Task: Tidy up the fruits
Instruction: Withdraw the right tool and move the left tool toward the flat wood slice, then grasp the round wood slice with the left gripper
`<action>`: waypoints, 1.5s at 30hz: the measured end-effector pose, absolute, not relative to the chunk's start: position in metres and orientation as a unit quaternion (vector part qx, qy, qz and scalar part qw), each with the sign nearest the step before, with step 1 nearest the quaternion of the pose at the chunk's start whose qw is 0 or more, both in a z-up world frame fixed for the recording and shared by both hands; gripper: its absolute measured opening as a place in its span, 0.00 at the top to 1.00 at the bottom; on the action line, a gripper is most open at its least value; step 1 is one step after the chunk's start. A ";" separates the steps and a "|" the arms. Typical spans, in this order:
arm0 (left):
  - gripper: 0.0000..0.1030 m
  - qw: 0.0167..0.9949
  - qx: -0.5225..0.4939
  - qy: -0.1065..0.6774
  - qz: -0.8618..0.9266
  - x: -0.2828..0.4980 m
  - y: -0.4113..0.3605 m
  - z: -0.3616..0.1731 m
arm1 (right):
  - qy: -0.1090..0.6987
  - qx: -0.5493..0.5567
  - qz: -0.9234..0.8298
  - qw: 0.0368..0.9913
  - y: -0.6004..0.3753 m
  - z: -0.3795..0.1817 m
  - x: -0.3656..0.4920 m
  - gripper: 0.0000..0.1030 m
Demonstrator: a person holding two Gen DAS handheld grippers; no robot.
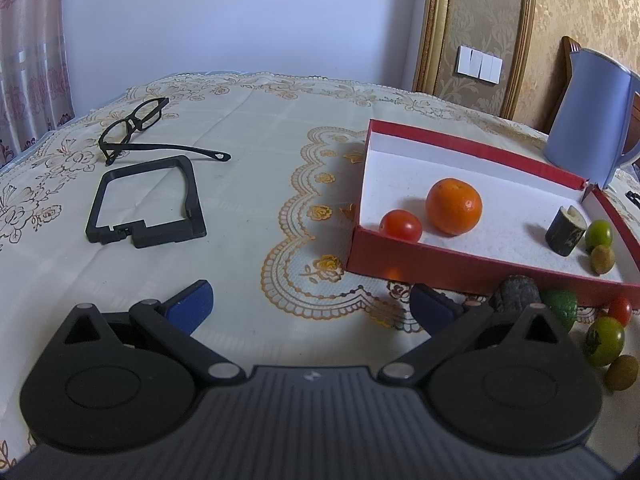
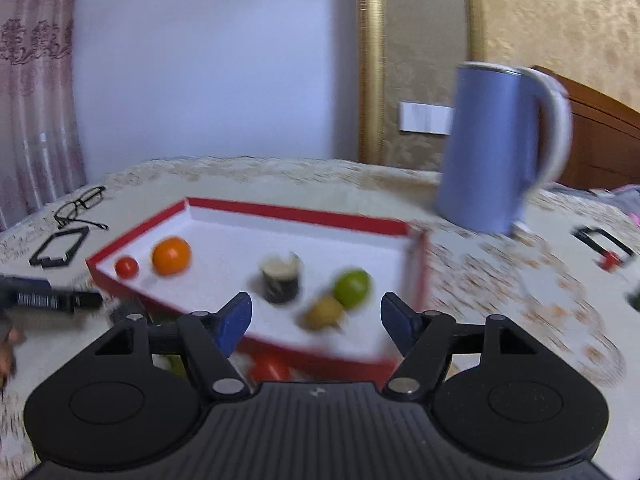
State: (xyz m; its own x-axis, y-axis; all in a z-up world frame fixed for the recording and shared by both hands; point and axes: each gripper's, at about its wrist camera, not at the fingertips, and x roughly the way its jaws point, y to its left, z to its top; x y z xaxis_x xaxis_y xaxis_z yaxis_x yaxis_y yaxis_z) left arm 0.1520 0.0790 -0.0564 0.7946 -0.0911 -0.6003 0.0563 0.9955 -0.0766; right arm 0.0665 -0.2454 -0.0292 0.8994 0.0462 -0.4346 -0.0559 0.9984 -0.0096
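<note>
A red box with a white floor (image 1: 460, 262) (image 2: 280, 213) holds an orange (image 1: 453, 206) (image 2: 171, 255), a small red tomato (image 1: 401, 225) (image 2: 126, 267), a dark cut stub (image 1: 565, 230) (image 2: 281, 279), a green fruit (image 1: 599, 234) (image 2: 352, 288) and a brownish fruit (image 1: 602, 259) (image 2: 323, 312). Outside its near wall lie a dark lump (image 1: 515, 297), green fruits (image 1: 605, 340), a red tomato (image 1: 619, 309) (image 2: 269, 369) and a brown fruit (image 1: 621, 372). My left gripper (image 1: 312, 306) is open and empty over the tablecloth, left of the box. My right gripper (image 2: 316, 320) is open and empty above the box's near edge; its view is blurred.
Black glasses (image 1: 134, 128) (image 2: 80, 205) and a black plastic frame (image 1: 146, 202) (image 2: 59, 246) lie at the left. A blue kettle (image 1: 590, 116) (image 2: 496, 148) stands behind the box. Another black frame with a red part (image 2: 604, 246) lies at the right. The left gripper's body shows at the left (image 2: 48, 299).
</note>
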 end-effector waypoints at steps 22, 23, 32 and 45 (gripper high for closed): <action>0.00 0.959 0.000 0.257 -0.122 0.109 0.059 -0.034 | 0.307 0.028 -0.085 0.948 -0.306 -0.068 0.061 0.12; 0.00 0.957 0.016 0.253 -0.138 0.105 0.051 -0.032 | 0.307 0.027 -0.085 0.948 -0.305 -0.068 0.061 0.11; 0.00 0.948 0.092 0.250 -0.171 0.109 0.002 -0.039 | 0.307 0.027 -0.085 0.948 -0.304 -0.068 0.060 0.11; 0.46 0.932 0.051 0.293 -0.209 0.124 0.015 -0.055 | 0.306 0.030 -0.084 0.948 -0.306 -0.068 0.060 0.11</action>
State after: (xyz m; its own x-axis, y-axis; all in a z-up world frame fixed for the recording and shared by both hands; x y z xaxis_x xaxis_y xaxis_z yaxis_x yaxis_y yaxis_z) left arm 0.1244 0.0152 -0.0550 0.7406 -0.3593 -0.5678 0.4189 0.9076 -0.0280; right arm 0.0602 -0.3058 -0.0682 0.7991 -0.1405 -0.5845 0.1772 0.9842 0.0057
